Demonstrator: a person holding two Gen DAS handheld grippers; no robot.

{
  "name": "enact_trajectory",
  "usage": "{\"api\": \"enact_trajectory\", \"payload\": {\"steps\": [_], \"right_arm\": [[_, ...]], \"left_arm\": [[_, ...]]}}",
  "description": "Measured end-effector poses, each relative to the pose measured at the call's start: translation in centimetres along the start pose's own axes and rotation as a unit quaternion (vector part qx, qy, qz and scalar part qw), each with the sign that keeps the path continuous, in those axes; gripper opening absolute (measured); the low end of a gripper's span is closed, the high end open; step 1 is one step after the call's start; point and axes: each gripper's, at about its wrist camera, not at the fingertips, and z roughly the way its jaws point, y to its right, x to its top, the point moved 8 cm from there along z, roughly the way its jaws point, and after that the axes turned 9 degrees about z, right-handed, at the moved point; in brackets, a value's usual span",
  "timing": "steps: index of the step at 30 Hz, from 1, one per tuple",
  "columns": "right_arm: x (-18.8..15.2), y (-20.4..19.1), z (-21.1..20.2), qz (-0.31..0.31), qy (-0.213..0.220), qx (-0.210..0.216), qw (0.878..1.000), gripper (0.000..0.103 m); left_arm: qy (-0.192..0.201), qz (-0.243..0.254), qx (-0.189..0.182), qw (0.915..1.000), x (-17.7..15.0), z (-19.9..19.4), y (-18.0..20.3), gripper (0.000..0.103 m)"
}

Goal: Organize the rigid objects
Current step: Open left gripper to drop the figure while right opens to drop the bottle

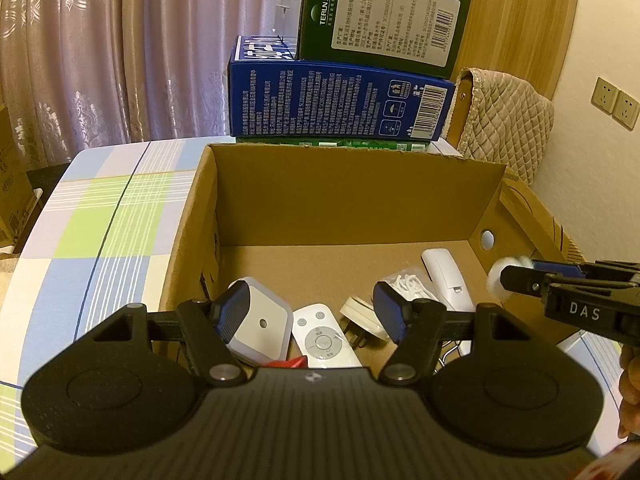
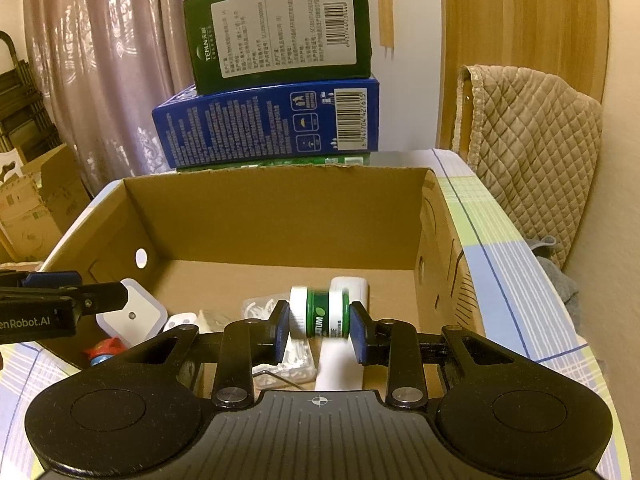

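Two tongs hovered over our cardboard box (image 2: 280, 216). Our right tongs (image 2: 319, 326) pinched a green bottle (image 2: 320, 314) sideways; our left tongs (image 1: 310, 314) stood spread, holding nothing

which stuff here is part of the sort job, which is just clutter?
Job:
- open brown cardboard box
- green-and-white bottle clamped in the right gripper
- white round-button remote, white square device, white plug adapter in the box
- left gripper, open

Lying about:
- stacked blue carton and dark green carton
- quilted beige cover

Matt cardboard box (image 1: 352, 200); glossy plastic bottle (image 2: 320, 312).
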Motion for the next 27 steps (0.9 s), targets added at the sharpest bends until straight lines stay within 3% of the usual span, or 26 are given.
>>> {"api": "enact_trajectory", "payload": {"steps": [10, 27], "right_arm": [[1.5, 1.9, -1.3, 0.033, 0.045, -0.020, 0.998, 0.028], [1.5, 1.8, -1.4, 0.034, 0.044, -0.014, 0.998, 0.028]], "left_arm": [[0.001, -0.001, -0.001, 1.0000, 0.1, -0.1, 0.0, 0.064], [0.000, 0.002, -0.001, 1.0000, 0.0, 0.0, 0.1, 0.064]]}}
